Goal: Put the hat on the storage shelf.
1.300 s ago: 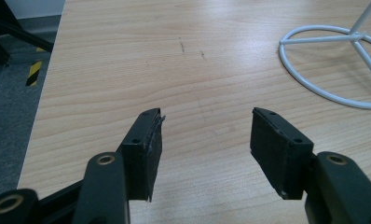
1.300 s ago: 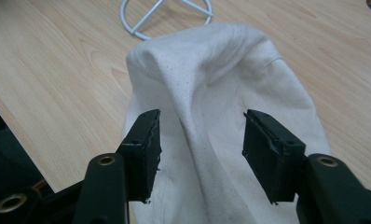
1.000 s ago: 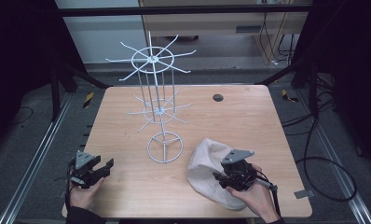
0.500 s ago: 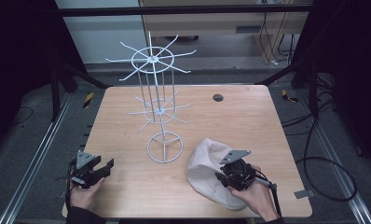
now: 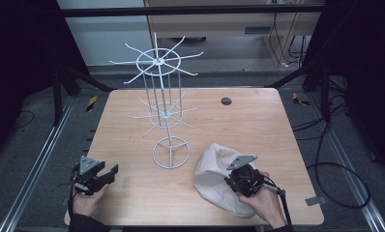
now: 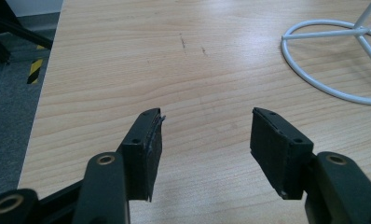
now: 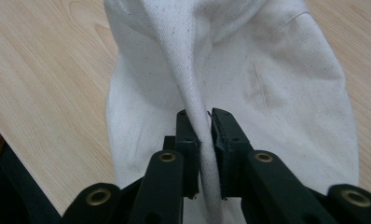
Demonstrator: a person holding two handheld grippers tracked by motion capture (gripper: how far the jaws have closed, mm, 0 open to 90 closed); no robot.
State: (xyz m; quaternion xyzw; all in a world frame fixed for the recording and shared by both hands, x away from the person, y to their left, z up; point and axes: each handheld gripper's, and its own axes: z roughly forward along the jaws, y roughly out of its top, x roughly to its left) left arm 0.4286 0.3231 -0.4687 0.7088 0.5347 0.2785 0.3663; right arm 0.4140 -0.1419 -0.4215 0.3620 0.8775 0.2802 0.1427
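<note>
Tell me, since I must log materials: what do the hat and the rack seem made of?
The hat looks like off-white cotton twill, matte, with a diagonal weave and a soft pinched fold. The rack appears to be white-coated metal wire: thin, rigid, slightly glossy rods.

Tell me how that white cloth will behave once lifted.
Probably floppy: the white cloth ridges into a soft fold where the right gripper pinches it. Likely light, and it should drape and sag below the jaws, since it lies crumpled on the table.
</note>
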